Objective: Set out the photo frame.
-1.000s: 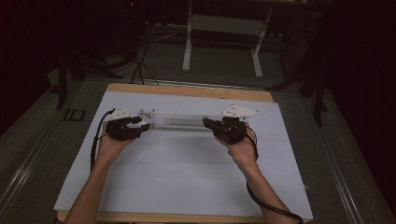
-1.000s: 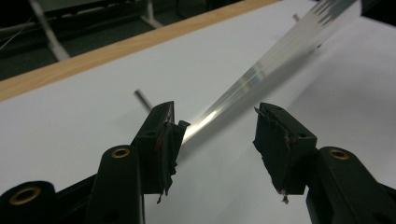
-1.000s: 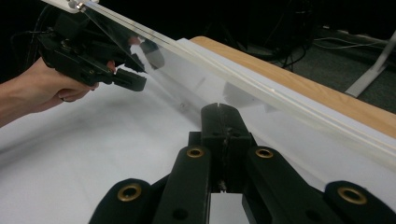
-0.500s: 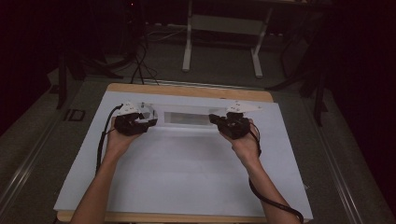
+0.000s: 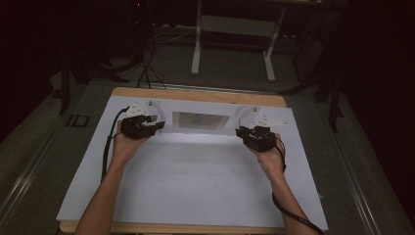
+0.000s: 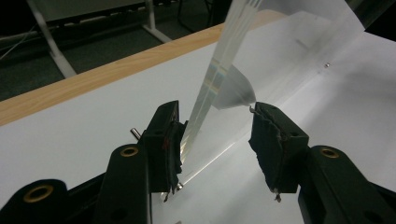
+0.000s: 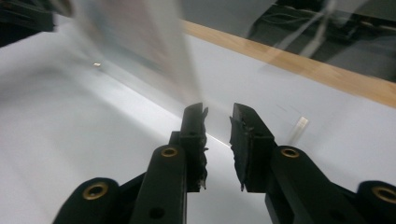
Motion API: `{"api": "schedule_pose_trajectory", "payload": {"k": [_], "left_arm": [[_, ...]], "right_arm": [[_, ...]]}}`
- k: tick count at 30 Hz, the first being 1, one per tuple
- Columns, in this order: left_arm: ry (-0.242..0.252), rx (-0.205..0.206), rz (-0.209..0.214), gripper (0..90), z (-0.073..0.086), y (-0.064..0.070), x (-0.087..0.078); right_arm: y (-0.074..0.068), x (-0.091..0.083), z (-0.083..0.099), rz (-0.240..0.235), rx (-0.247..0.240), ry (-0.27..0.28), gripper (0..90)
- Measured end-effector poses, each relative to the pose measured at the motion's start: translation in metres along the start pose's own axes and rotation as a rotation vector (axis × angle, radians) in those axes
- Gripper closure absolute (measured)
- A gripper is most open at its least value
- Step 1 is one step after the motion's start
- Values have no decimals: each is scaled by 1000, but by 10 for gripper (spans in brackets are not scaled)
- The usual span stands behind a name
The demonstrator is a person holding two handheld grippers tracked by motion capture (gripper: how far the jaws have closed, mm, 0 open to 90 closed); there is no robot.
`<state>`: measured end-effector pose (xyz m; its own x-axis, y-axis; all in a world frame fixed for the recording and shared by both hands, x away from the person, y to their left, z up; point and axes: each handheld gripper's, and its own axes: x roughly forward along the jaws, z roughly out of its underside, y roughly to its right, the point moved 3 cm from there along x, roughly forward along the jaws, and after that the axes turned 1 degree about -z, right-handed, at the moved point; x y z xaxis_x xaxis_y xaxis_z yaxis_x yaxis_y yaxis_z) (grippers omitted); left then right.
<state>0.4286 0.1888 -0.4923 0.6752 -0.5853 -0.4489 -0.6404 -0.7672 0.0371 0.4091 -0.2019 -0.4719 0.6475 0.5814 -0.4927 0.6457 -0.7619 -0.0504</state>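
A clear plastic sheet [image 5: 200,122] stretches across the far part of the white table top [image 5: 195,181], between my two grippers. My left gripper [image 5: 155,123] is at its left end and my right gripper [image 5: 244,128] at its right end. In the left gripper view the left gripper [image 6: 215,112] is open, and the sheet [image 6: 280,51] stands on edge between the jaws, leaning against the left one. In the right gripper view the right gripper [image 7: 218,109] has a narrow open gap, and the blurred sheet [image 7: 140,42] rises from beside its left jaw tip.
The table's wooden far edge [image 5: 195,94] runs just behind the sheet. A white-legged stand [image 5: 232,44] and cables are on the dark floor beyond. A tiny metal bit [image 6: 328,65] and a small white scrap [image 7: 301,123] lie on the table top.
Both hands have moved apart and toward the far edge. The sheet now looks wider and flatter between them, and both pairs of jaws stand open around its ends.
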Motion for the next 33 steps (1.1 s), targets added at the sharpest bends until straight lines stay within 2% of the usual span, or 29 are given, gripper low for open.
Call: {"api": "schedule_pose_trajectory", "payload": {"k": [6,9,12,15,16,17,19,22,24,28,33], "left_arm": [[4,0,-9,532,0,-1,1],[10,-6,-14,535,-1,-2,2],[12,-8,-16,536,-1,-2,3],[14,-5,-18,536,-1,-2,3],[14,-5,-18,537,-1,-2,3],[16,-6,-20,537,-1,-2,3],[16,-1,-29,538,-1,-2,4],[11,9,-50,541,-2,-2,5],[8,14,-66,540,-4,-1,7],[1,26,-99,540,-6,0,9],[-2,30,-112,542,-8,-1,10]], "right_arm": [[18,-4,8,54,37,1,665],[29,-4,7,84,65,21,575],[32,-1,3,107,60,30,488],[33,5,-1,91,25,45,394],[33,5,-1,91,25,45,394],[35,11,-3,76,8,54,381],[37,17,-4,49,11,65,381],[34,23,-4,14,-3,90,445],[32,26,-5,42,-19,97,443],[32,28,-6,63,-20,103,450],[31,28,-8,87,-36,101,458]]}}
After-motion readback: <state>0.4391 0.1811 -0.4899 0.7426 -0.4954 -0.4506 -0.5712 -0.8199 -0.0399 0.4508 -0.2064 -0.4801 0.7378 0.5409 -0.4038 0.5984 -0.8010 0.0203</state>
